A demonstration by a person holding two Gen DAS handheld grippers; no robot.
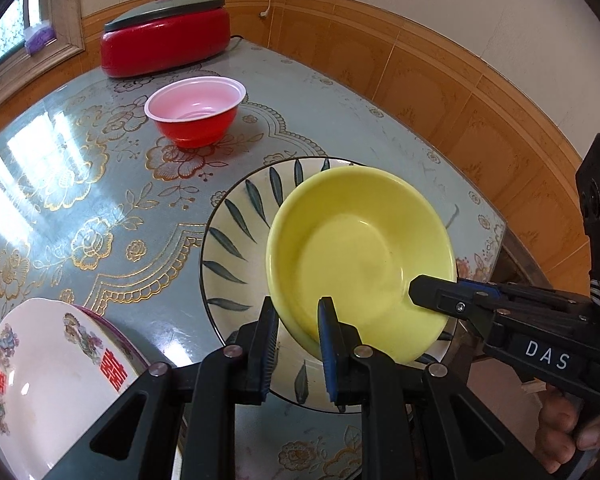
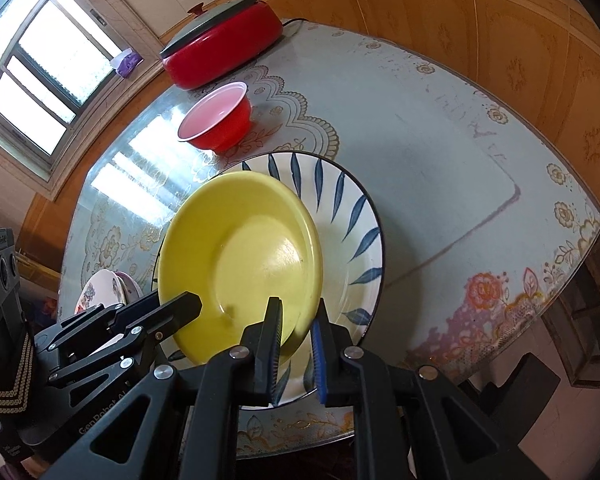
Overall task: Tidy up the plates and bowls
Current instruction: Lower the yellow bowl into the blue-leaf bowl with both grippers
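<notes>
Two grippers shared one load: the yellow plate [image 1: 360, 256] was pinched at its near rim by the left gripper [image 1: 298, 344] and, further round the same rim, by the right gripper [image 2: 298, 350], each with its jaws clenched on the thin edge. The yellow plate hung tilted over the leaf-patterned plate [image 2: 340, 216], which lay flat on the table [image 1: 100, 184]; whether its low edge touched that plate could not be told. It looked like a stiff, shallow dish, glossy inside, probably melamine or glazed ware, so light to moderate in weight but slippery under flat pads. A grip on the rim alone gave little purchase, so two holds well apart on the edge seemed the sensible way to keep it from swinging or sliding out. If ceramic, it would chip against the plate beneath, so setting it down level and centred looked wiser than dropping it. A red bowl [image 1: 196, 112] with a pale inside stood beyond, near the red lidded cooker [image 1: 166, 44], and a white plate with red characters [image 1: 56, 364] sat at the near left edge, apparently on a second dish; both were well apart from the stack and not yet sorted
</notes>
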